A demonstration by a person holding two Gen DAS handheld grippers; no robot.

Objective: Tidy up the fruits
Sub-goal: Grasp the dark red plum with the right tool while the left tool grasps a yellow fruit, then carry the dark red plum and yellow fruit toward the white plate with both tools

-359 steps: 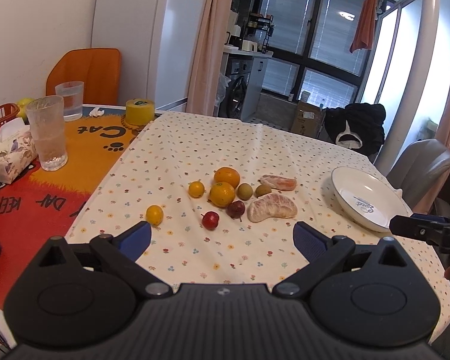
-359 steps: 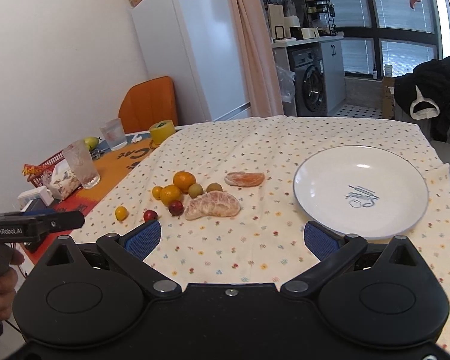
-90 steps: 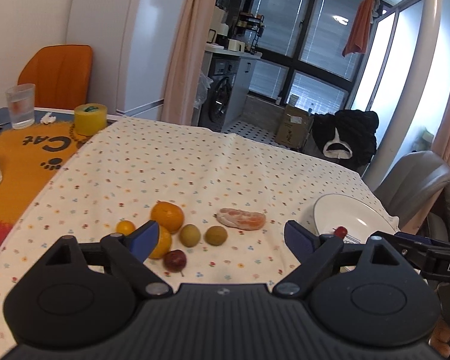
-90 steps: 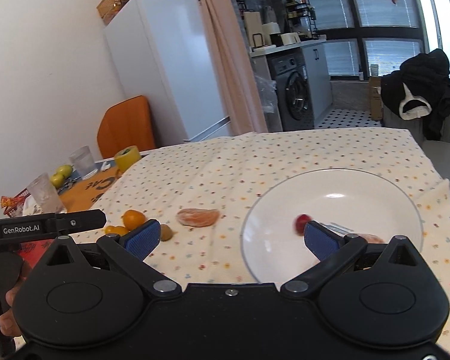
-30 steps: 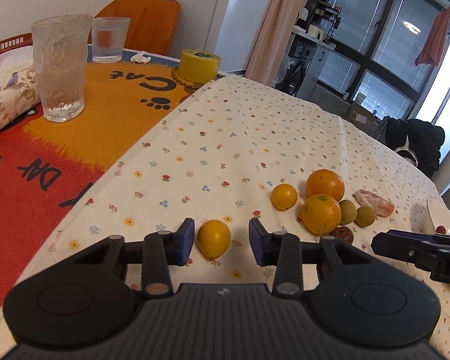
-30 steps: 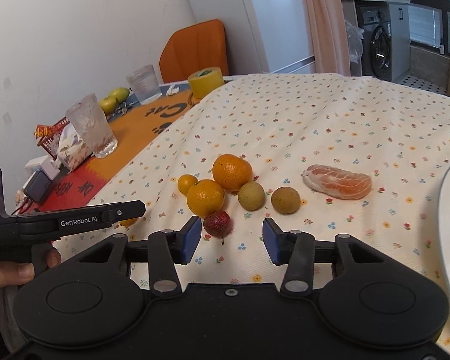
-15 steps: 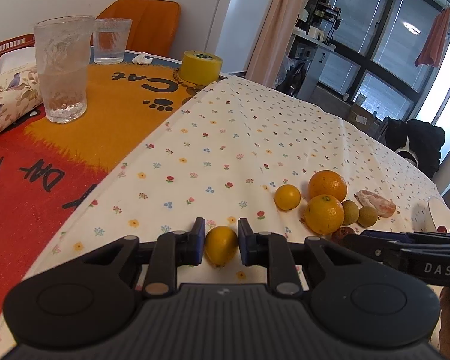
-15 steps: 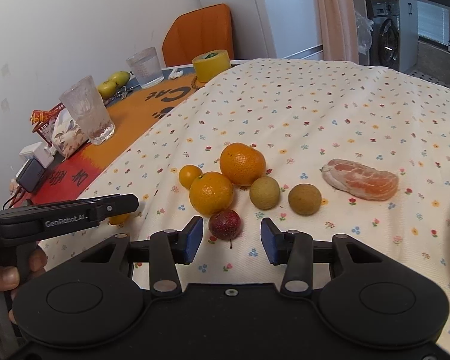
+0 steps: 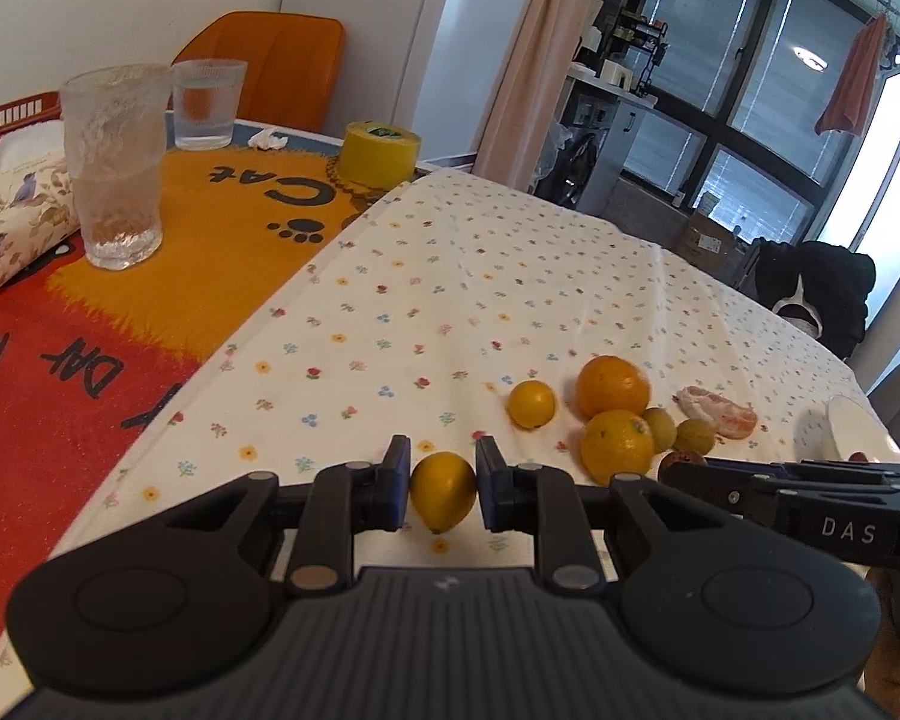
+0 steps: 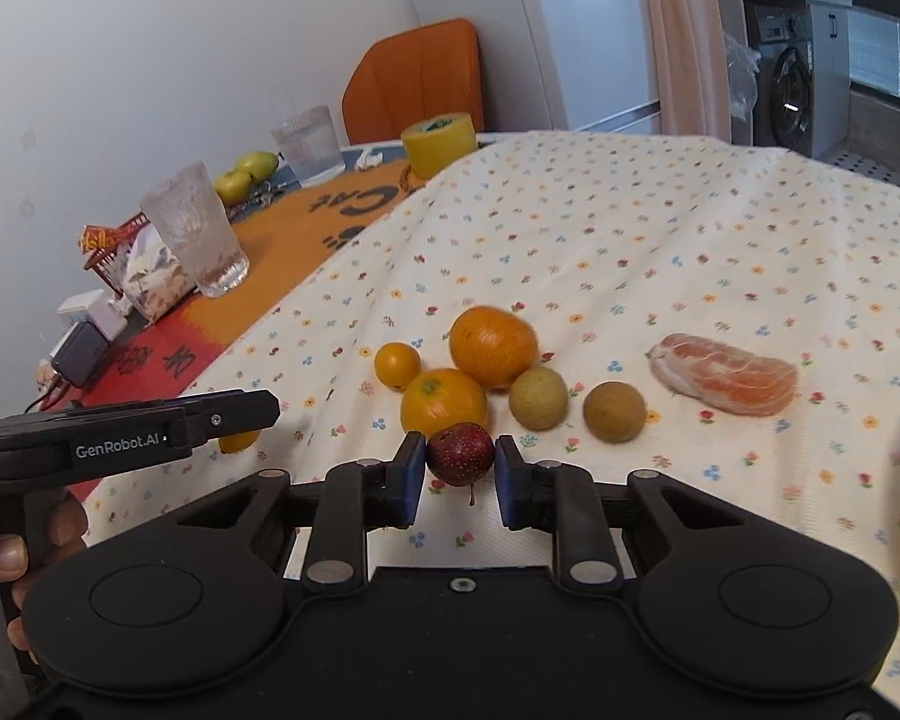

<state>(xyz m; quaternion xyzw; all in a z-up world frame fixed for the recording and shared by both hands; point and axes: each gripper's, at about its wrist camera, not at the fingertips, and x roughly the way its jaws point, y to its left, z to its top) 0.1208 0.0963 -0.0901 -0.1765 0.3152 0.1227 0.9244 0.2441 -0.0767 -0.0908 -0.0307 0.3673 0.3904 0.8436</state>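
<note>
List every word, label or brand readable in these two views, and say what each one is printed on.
"DAS": on the right gripper body, left wrist view; rest cut off.
"GenRobot.AI": on the left gripper body, right wrist view.
"Cat": upside down on the orange table mat, above paw prints.
"DAY": upside down on the mat's red part; neighbouring characters cut off.
Label on the yellow tape roll: too small to read.

Your path along the tablecloth [image 9: 510, 276] toward its far edge is open; the orange cluster [image 10: 492, 345] blocks the middle.
</note>
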